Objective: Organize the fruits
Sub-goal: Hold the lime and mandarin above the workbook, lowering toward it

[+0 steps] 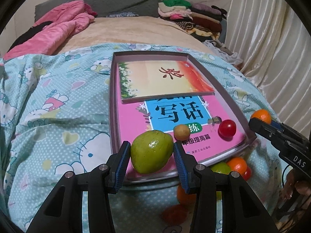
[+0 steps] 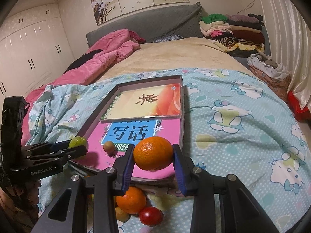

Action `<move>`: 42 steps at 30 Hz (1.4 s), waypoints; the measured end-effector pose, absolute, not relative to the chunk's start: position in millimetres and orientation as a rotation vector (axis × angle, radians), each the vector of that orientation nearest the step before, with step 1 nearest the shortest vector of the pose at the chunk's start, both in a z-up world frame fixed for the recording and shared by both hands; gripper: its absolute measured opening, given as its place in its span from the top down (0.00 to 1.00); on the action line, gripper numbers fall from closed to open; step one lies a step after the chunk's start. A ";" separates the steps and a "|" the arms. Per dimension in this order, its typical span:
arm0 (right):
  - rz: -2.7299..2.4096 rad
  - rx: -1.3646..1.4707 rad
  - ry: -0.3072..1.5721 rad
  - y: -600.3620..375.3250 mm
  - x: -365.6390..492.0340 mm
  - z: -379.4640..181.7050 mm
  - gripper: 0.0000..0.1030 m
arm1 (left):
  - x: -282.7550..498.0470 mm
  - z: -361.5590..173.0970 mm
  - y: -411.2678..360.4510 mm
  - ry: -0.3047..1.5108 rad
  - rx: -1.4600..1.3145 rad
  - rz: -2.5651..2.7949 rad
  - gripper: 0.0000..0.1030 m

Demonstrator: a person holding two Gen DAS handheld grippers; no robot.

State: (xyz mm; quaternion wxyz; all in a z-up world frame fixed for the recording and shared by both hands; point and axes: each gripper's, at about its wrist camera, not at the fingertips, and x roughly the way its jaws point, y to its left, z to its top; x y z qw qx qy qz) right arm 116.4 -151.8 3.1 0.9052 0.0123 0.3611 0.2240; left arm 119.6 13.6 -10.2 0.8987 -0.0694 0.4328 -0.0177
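My left gripper (image 1: 152, 153) is shut on a green fruit (image 1: 152, 151) and holds it over the near edge of a shallow box (image 1: 229, 95) with books inside. My right gripper (image 2: 153, 158) is shut on an orange (image 2: 153, 153) above the same box's (image 2: 181, 116) near edge. On the pink book (image 1: 132, 128) lie a small tan fruit (image 1: 181, 132) and a red fruit (image 1: 227, 128). The tan fruit shows in the right wrist view (image 2: 108, 146) too. Several loose fruits lie on the bedspread below the box: an orange (image 2: 131, 200), a red one (image 2: 151, 216), and a green one (image 1: 219, 168).
The box lies on a blue cartoon-print bedspread (image 2: 243, 136) on a bed. A pink quilt (image 2: 108, 54) lies at the far left, folded clothes (image 2: 233, 29) at the far right. Curtains (image 1: 272, 38) hang on the right, white wardrobes (image 2: 29, 46) stand on the left.
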 end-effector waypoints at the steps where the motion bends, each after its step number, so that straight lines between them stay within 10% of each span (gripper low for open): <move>1: 0.462 0.025 0.748 -151.9 116.6 2.1 0.63 | 119.9 -11.5 13.0 0.898 -0.141 -0.036 0.54; 42: 0.445 -0.081 0.803 -131.9 120.9 -18.0 0.63 | 131.0 -19.9 9.7 0.895 -0.103 -0.034 0.55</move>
